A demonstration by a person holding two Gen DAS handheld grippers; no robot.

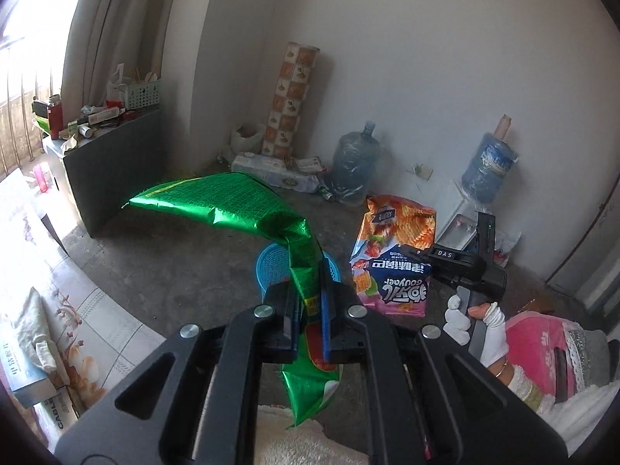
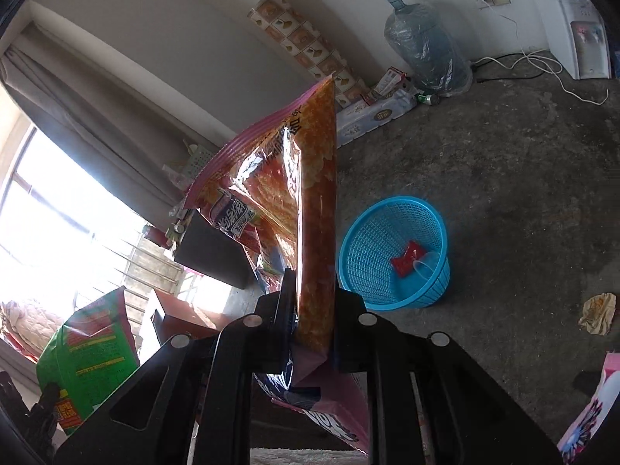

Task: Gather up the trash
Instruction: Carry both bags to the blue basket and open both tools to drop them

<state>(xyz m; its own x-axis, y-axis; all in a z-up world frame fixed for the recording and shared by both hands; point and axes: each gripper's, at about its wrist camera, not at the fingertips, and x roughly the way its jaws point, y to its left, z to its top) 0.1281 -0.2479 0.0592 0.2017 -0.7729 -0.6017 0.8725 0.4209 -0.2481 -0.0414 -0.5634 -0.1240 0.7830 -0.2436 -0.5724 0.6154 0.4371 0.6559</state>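
Observation:
My left gripper (image 1: 308, 302) is shut on a shiny green snack bag (image 1: 217, 201), whose free end fans out to the upper left. Just beyond its fingers a blue plastic basket (image 1: 271, 261) stands on the concrete floor. My right gripper (image 2: 312, 302) is shut on an orange and pink snack bag (image 2: 306, 178) that stands up between its jaws. In the left wrist view that same orange bag (image 1: 395, 255) hangs to the right, held by the other gripper in a white-gloved hand (image 1: 484, 329). The blue basket (image 2: 395, 255) holds a red packet (image 2: 407, 257) and a clear cup. The green bag (image 2: 89, 360) shows at lower left.
A crumpled paper scrap (image 2: 598, 312) lies on the floor at right. Two water jugs (image 1: 354, 155), a patterned roll (image 1: 288, 97), a water dispenser (image 2: 577, 27) and a white cable line the far wall. A dark cluttered table (image 1: 112, 155) stands at left.

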